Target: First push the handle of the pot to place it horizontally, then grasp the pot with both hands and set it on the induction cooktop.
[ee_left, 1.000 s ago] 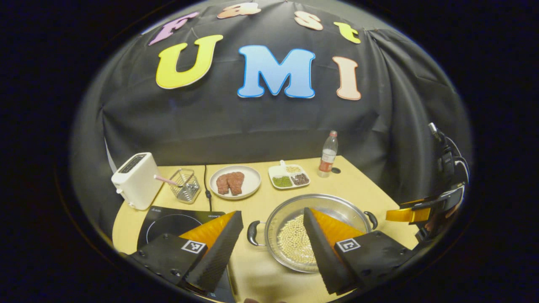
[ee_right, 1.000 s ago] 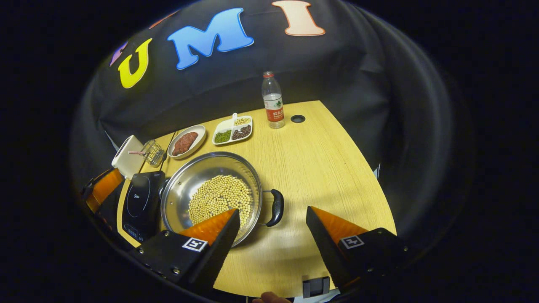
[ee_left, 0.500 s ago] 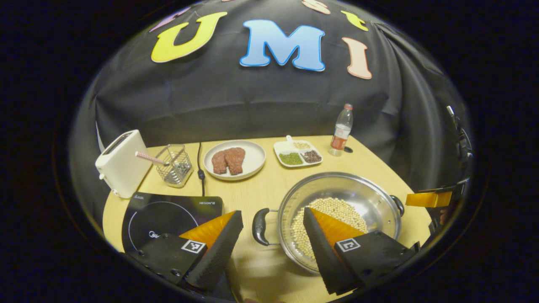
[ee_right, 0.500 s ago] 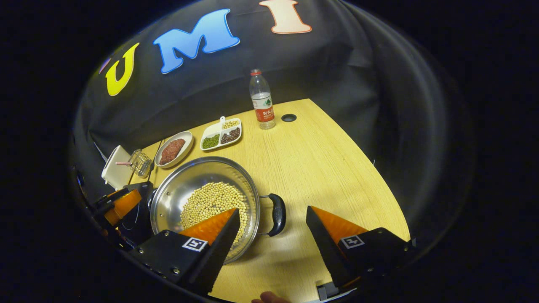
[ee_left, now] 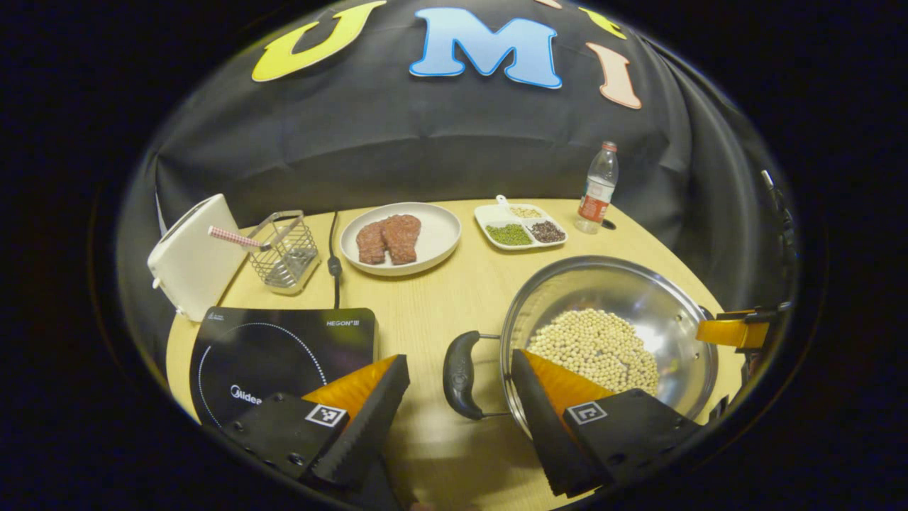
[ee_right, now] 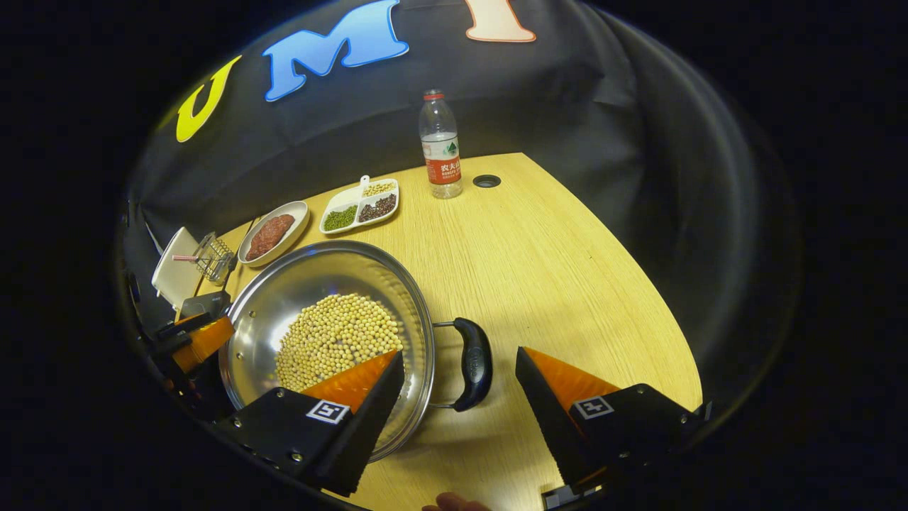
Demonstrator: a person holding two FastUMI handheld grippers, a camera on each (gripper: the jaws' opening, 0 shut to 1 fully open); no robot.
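A shiny steel pot [ee_left: 638, 291] [ee_right: 298, 291] with pale soybeans in it sits on the wooden table. Its two black side handles point left [ee_left: 460, 374] and right [ee_right: 474, 363]. My left gripper [ee_left: 460, 383] is open, its fingers standing either side of the left handle, a little short of it. My right gripper [ee_right: 460, 380] is open too, with the right handle between and just ahead of its fingers. The black induction cooktop [ee_left: 277, 355] lies left of the pot. The right gripper appears past the pot's far rim in the left gripper view [ee_left: 731, 332].
At the back stand a white toaster [ee_left: 190, 266], a wire basket [ee_left: 287, 248], a plate of meat [ee_left: 401, 238], a divided dish of beans [ee_left: 521, 227] and a water bottle [ee_left: 597, 188] [ee_right: 441, 145]. A black cord [ee_left: 332, 262] runs to the cooktop.
Both grippers have come lower and closer to the pot, so each handle now lies between its gripper's open fingers. The pot itself has stayed where it was.
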